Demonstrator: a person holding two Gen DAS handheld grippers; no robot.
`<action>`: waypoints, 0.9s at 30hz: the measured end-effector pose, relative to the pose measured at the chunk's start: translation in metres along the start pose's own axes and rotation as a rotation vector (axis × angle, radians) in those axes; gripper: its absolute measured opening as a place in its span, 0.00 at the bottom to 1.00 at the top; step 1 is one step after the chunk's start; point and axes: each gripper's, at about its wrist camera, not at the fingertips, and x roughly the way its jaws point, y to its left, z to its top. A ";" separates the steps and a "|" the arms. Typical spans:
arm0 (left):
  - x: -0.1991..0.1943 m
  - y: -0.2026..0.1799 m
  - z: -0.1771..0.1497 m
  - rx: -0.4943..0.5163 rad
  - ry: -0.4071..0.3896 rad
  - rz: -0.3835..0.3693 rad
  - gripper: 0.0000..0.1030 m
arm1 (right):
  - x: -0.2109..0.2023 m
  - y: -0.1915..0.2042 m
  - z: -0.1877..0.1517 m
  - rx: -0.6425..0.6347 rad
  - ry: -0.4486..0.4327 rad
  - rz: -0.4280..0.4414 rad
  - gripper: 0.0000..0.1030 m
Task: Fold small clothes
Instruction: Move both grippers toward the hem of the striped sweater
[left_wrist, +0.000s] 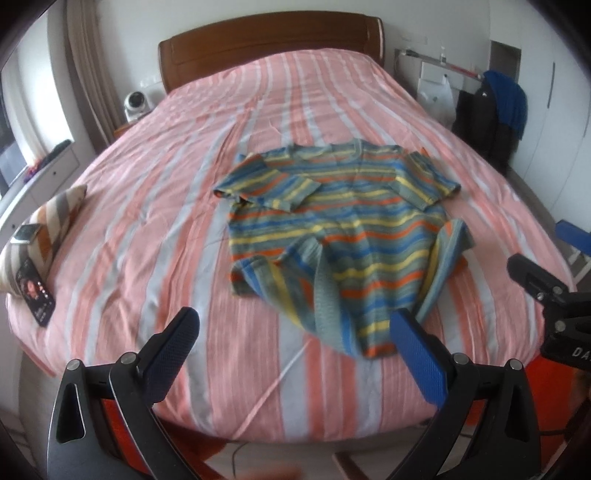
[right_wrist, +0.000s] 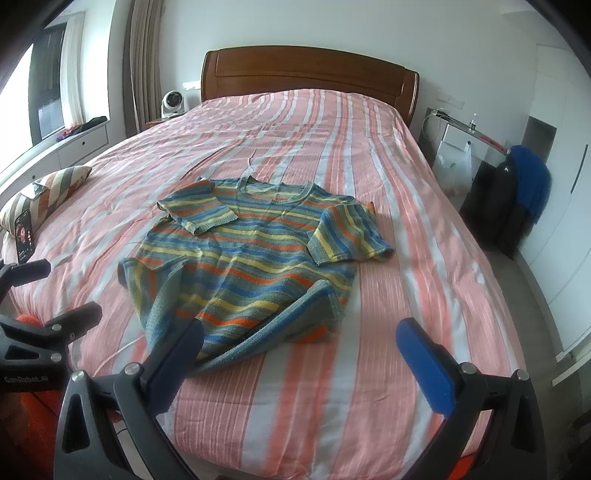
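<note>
A small knit sweater with blue, yellow, orange and grey stripes lies on the bed, neck toward the headboard. Both short sleeves are folded in over the chest and the hem is rumpled, with its two lower corners turned up. It also shows in the right wrist view. My left gripper is open and empty, hovering just short of the hem. My right gripper is open and empty, near the hem's right corner. The right gripper's body shows at the right edge of the left wrist view.
The bed has a pink and white striped cover and a wooden headboard. A striped cushion with a phone lies at its left edge. A small white fan stands on the nightstand. A chair with dark clothes stands right.
</note>
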 end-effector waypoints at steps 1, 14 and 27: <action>0.000 0.000 -0.001 -0.005 -0.002 -0.002 1.00 | -0.001 0.000 0.000 0.003 -0.007 0.000 1.00; -0.001 -0.001 0.000 0.021 -0.014 0.029 1.00 | -0.003 -0.003 0.000 0.009 -0.013 0.019 1.00; 0.003 0.003 -0.002 -0.023 0.010 -0.018 1.00 | -0.001 0.008 -0.007 -0.061 -0.015 -0.013 1.00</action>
